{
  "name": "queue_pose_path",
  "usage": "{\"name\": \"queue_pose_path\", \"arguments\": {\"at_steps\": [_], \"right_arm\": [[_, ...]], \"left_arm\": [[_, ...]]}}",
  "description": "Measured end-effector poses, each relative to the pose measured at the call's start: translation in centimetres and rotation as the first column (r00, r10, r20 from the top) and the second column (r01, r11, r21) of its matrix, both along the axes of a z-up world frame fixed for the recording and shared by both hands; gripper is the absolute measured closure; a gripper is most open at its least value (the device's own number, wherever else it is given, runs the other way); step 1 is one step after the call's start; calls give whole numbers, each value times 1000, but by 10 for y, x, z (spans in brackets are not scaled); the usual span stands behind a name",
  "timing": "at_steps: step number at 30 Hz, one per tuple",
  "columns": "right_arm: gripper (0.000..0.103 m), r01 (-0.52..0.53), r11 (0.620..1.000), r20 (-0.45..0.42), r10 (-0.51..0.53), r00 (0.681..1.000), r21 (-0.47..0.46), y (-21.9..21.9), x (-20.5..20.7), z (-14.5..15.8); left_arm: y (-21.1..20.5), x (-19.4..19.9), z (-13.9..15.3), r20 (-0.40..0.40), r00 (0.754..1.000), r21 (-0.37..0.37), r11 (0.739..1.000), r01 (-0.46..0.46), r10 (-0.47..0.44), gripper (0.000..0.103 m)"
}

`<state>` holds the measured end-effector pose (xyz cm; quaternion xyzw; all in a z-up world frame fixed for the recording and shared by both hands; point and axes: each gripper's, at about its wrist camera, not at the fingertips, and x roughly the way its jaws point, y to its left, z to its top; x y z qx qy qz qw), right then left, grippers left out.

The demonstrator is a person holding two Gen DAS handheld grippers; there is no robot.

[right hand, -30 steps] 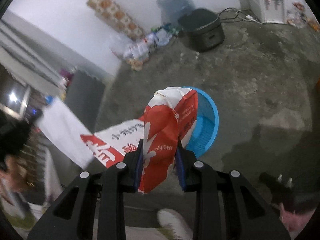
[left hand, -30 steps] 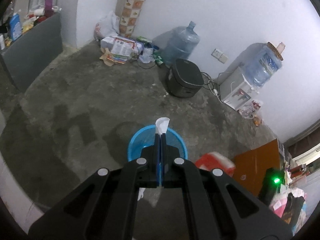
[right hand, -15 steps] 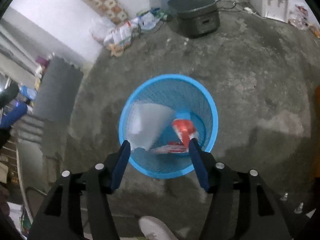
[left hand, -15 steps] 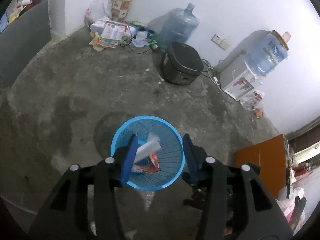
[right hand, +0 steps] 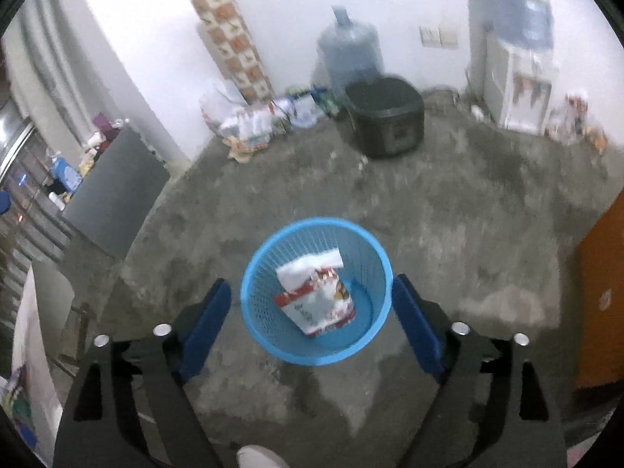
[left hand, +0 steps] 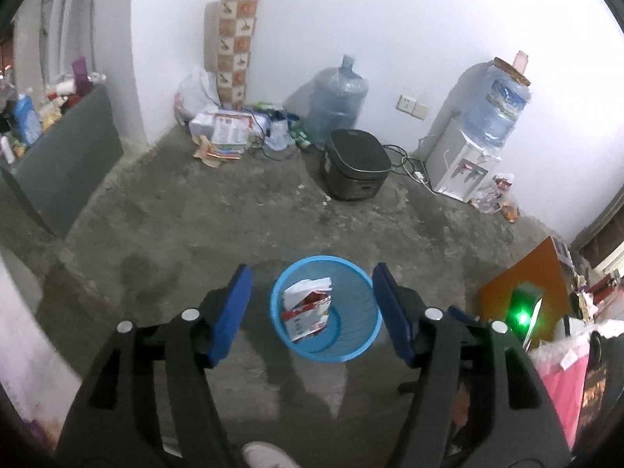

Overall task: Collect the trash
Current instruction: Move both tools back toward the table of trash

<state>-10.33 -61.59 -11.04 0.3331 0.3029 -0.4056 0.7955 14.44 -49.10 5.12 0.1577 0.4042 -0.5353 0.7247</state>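
A round blue mesh trash basket [left hand: 362, 335] stands on the concrete floor and also shows in the right wrist view [right hand: 257, 304]. Inside it lies a red and white paper bag [left hand: 308, 310], which the right wrist view [right hand: 318, 296] shows too. My left gripper [left hand: 312, 304] is open and empty, held well above the basket. My right gripper [right hand: 310, 312] is open and empty, also above the basket, with its fingers framing the rim.
A black rice cooker [left hand: 355, 163] sits on the floor near the back wall, beside a water jug [left hand: 337, 97] and a water dispenser [left hand: 464, 163]. Loose boxes and bags [left hand: 222, 128] lie in the corner. An orange cabinet [left hand: 526, 277] stands at the right. A grey cabinet [left hand: 66, 160] stands at the left.
Both grippers opened and dropped their trash into the basket, the right one letting go of the red and white bag. Both then rose higher above the basket.
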Motion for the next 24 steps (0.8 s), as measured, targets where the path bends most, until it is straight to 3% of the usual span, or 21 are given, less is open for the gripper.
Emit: {"name": "queue_pose_path", "arguments": {"at_steps": [6, 8, 14, 18, 24], "right_arm": [[7, -36, 994, -23, 34, 999, -106, 36, 6, 46], [6, -58, 986, -29, 54, 998, -154, 50, 8, 62], [6, -173, 940, -78, 156, 985, -294, 97, 31, 98], [6, -270, 911, -105, 250, 963, -313, 130, 56, 108], [6, -401, 803, -138, 380, 914, -441, 201, 91, 133]], "left_arm": [[89, 11, 25, -111, 992, -12, 998, -66, 65, 32], [119, 16, 29, -133, 988, -30, 996, -88, 83, 24], [234, 28, 51, -63, 971, -105, 966, -234, 229, 19], [321, 36, 66, -49, 915, -177, 898, -402, 400, 15], [413, 25, 77, 21, 827, -226, 808, -544, 562, 14]]}}
